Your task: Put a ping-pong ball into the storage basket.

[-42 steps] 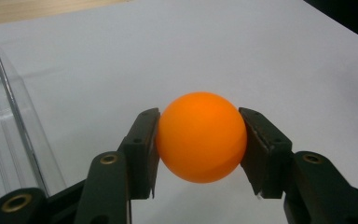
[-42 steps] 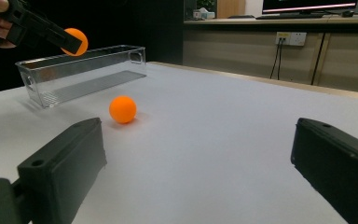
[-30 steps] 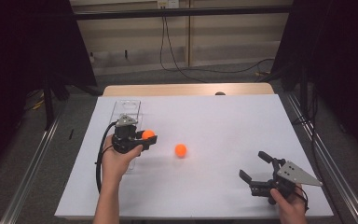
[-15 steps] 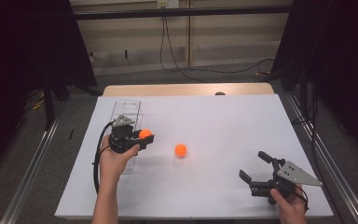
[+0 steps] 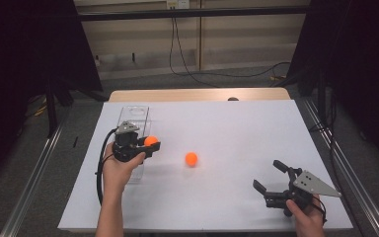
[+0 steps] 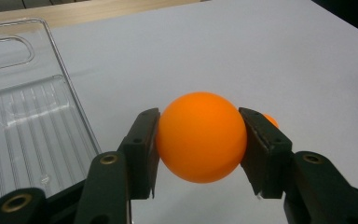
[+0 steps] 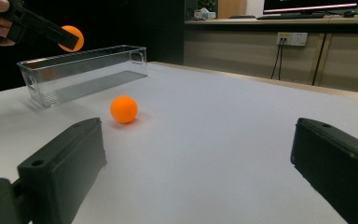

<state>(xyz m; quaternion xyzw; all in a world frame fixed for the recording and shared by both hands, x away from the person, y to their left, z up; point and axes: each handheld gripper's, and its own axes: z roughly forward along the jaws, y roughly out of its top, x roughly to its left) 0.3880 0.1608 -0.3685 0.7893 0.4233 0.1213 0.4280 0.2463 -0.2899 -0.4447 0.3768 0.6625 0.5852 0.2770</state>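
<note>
High view: clear bin (image 5: 134, 114) at the table's (image 5: 237, 123) left side, long axis running away from the person. Left gripper (image 5: 148, 144) sits above the bin's near part, fingers (image 6: 142, 140) clamped on a held ball (image 5: 150, 140), lifted off the table. Left gripper view: held ball (image 6: 200, 136) pressed between both fingers, bin (image 6: 23, 116) just left of it and lower, a bit of the loose ball (image 6: 271, 120) peeking past the right finger. Loose ball (image 5: 191, 158) lies on bare white table right of the bin, apart from it, nothing between it and either gripper. Right gripper (image 5: 271, 180) near the table's front right corner, fingers spread wide with nothing between them, well apart from the loose ball. Right gripper view: loose ball (image 7: 124, 109) ahead-left, bin (image 7: 81, 72) behind it, held ball (image 7: 71, 38) above the bin's end.
</note>
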